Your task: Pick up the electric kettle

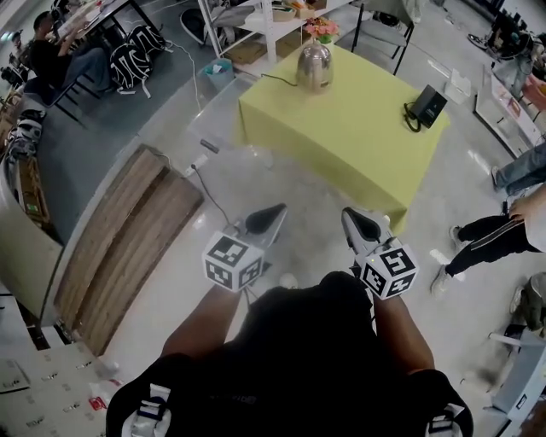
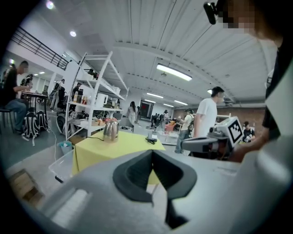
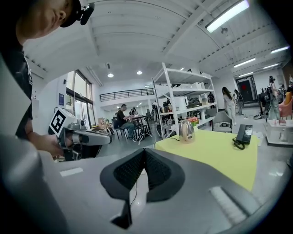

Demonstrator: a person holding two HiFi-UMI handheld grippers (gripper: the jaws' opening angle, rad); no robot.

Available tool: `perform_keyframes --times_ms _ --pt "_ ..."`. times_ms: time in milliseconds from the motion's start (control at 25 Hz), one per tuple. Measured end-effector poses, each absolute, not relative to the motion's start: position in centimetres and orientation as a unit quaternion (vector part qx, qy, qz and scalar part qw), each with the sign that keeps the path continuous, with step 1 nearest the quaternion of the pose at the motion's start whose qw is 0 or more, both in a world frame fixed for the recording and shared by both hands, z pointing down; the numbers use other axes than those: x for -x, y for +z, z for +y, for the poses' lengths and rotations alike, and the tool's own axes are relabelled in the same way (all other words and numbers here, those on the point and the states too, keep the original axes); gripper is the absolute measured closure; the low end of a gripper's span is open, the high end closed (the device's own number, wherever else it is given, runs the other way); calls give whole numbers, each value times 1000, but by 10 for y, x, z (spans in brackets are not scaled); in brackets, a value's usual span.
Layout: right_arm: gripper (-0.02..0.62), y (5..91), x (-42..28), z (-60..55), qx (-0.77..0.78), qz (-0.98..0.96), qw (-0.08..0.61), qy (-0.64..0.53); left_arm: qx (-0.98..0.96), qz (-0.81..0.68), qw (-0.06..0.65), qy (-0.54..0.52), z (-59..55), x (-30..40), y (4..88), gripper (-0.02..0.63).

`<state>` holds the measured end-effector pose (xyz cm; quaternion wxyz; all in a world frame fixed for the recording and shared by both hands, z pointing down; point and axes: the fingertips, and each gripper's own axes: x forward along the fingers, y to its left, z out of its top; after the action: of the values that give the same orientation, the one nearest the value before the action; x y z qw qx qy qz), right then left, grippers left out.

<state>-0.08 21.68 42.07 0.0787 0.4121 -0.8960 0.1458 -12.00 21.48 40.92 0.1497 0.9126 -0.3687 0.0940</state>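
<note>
The steel electric kettle (image 1: 314, 66) stands at the far edge of a table with a yellow-green cloth (image 1: 341, 145), its cord trailing off to the left. Both grippers are held out over the floor, well short of the table. My left gripper (image 1: 271, 213) and right gripper (image 1: 357, 218) point towards it side by side. In the left gripper view the pads meet at the tip of the left gripper (image 2: 152, 153), nothing between them, with the kettle (image 2: 110, 130) small ahead. The right gripper (image 3: 144, 151) is likewise shut and empty, the kettle (image 3: 185, 130) far ahead.
A black desk phone (image 1: 424, 107) lies on the table's right side, flowers (image 1: 321, 28) behind the kettle. White shelving (image 1: 264, 26) stands beyond. Wooden panels (image 1: 119, 247) and a floor cable (image 1: 209, 201) lie to the left. People's legs (image 1: 495, 235) stand to the right.
</note>
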Motion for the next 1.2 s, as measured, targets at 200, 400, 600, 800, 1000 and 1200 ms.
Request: perform_keyframes --times_ms 200,400,600,800,1000,1200 --pt "591 417 11 210 -412 -896 78 145 -914 -363 156 93 209 125 412 604" --pt "591 423 12 206 -413 -894 83 153 -913 -361 164 91 201 126 418 604" --pt "591 430 13 196 -415 -892 81 158 -911 -363 173 93 198 130 425 604" --pt "591 430 19 185 -410 -895 77 157 -907 -371 174 93 192 139 428 604" --pt "591 431 24 174 -405 -897 83 154 -906 -375 171 91 181 143 426 604" --pt "591 431 22 162 -402 -899 86 154 -906 -378 171 90 170 141 425 604"
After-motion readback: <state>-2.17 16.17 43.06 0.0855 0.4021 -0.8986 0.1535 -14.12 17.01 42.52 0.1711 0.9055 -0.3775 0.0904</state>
